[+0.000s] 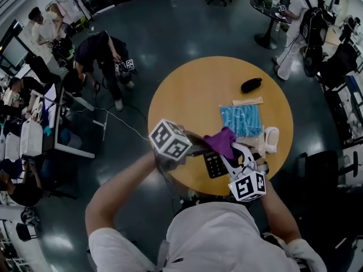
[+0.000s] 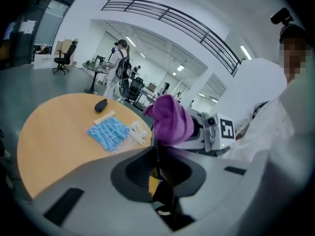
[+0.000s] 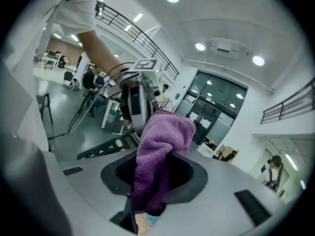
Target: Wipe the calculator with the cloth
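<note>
The round, light-wood table fills the middle of the head view. On its right part lie a crinkled blue plastic packet, a small white plastic object, a black oval pouch and a thin pale strip.

The left gripper is pinched on the edge of the flat black calculator, which it holds up over the table's near rim, keys showing. The right gripper is clamped on the bunched purple terry cloth – the wad bulges past its jaws, right at the calculator's far end.
</note>
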Demonstrator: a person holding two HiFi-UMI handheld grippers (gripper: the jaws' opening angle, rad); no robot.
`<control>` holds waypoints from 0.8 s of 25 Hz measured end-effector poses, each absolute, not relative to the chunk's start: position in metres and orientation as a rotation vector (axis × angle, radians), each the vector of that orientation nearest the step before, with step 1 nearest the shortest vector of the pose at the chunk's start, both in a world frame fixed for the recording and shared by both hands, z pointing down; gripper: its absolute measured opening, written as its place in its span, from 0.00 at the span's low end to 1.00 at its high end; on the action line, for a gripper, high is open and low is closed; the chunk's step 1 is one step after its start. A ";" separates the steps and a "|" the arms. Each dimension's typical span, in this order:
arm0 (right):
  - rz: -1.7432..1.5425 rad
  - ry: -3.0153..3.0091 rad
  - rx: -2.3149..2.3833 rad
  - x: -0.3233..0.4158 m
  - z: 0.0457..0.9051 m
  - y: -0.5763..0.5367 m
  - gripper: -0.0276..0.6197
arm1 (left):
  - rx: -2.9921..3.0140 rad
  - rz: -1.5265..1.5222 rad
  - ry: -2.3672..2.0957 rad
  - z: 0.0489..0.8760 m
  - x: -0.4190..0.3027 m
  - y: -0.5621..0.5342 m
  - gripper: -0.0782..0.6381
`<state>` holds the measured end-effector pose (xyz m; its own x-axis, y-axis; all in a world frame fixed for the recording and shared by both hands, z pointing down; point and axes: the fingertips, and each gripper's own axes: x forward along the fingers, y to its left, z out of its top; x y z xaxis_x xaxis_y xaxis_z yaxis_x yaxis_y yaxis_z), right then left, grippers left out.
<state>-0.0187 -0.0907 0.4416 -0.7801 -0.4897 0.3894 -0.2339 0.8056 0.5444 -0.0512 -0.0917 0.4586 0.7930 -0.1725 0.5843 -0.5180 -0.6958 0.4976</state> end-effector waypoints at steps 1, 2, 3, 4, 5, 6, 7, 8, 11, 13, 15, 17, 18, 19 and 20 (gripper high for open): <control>-0.712 -2.436 0.481 -0.025 0.446 -0.080 0.23 | 2.306 0.670 -0.508 0.459 -0.052 -0.089 0.17; -0.772 -2.405 0.431 -0.029 0.451 -0.070 0.23 | 2.306 0.678 -0.505 0.460 -0.053 -0.086 0.17; -0.820 -2.382 0.384 -0.031 0.457 -0.061 0.23 | 2.302 0.683 -0.498 0.461 -0.054 -0.083 0.17; -0.849 -2.370 0.342 -0.032 0.461 -0.053 0.23 | 2.296 0.684 -0.491 0.463 -0.055 -0.080 0.17; -0.867 -2.365 0.307 -0.033 0.464 -0.046 0.23 | 2.292 0.681 -0.484 0.463 -0.057 -0.076 0.17; -0.885 -2.359 0.280 -0.033 0.466 -0.039 0.23 | 2.290 0.676 -0.478 0.463 -0.057 -0.074 0.17; -0.909 -2.345 0.260 -0.033 0.468 -0.034 0.23 | 2.292 0.671 -0.475 0.463 -0.057 -0.071 0.17; -0.938 -2.326 0.241 -0.033 0.470 -0.028 0.23 | 2.295 0.667 -0.474 0.462 -0.056 -0.069 0.17; -1.019 -2.282 0.151 -0.037 0.477 -0.004 0.23 | 2.302 0.638 -0.494 0.463 -0.053 -0.068 0.17; -1.053 -2.263 0.037 -0.041 0.487 0.021 0.23 | 2.316 0.617 -0.506 0.460 -0.053 -0.070 0.17; -1.044 -2.254 -0.108 -0.043 0.500 0.049 0.23 | 2.336 0.613 -0.507 0.457 -0.055 -0.070 0.17; -0.989 -2.276 -0.240 -0.039 0.510 0.070 0.23 | 2.349 0.615 -0.506 0.457 -0.058 -0.070 0.17; -0.964 -2.298 -0.287 -0.036 0.511 0.076 0.23 | 2.351 0.613 -0.507 0.458 -0.060 -0.070 0.17; -0.946 -2.330 -0.313 -0.033 0.508 0.080 0.23 | 2.352 0.611 -0.510 0.458 -0.063 -0.071 0.17; -0.928 -2.374 -0.310 -0.030 0.500 0.079 0.23 | 2.355 0.611 -0.514 0.459 -0.065 -0.072 0.17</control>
